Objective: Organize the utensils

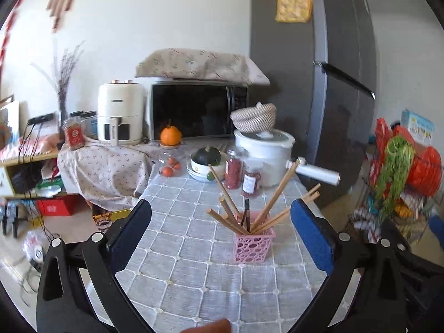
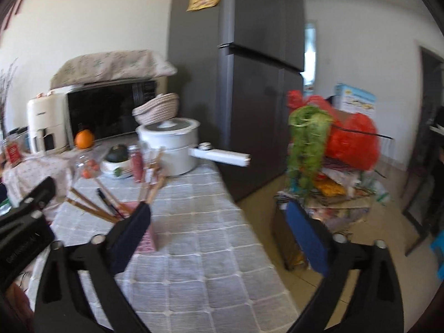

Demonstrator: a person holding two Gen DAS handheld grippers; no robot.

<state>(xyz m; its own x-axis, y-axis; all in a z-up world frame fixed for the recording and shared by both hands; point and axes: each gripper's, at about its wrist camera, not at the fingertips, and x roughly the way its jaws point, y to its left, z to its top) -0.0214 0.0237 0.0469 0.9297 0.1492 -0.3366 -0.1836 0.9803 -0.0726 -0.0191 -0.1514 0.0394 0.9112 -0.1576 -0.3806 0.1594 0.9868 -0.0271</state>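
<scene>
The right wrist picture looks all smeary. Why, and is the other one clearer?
Right wrist view: motion-blurred throughout, so the pink holder and chopsticks smear. Left wrist view: the chopsticks and holder are crisp; only the edges blur and the fridge bends from the fisheye.

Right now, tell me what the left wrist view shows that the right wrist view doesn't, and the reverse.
Left wrist only: the pink holder seen whole, chopsticks fanned out of it, between the open left gripper fingers. Right wrist only: the doorway and floor, with the open right gripper over the table edge. Both: microwave, white pot, orange, fridge.
</scene>
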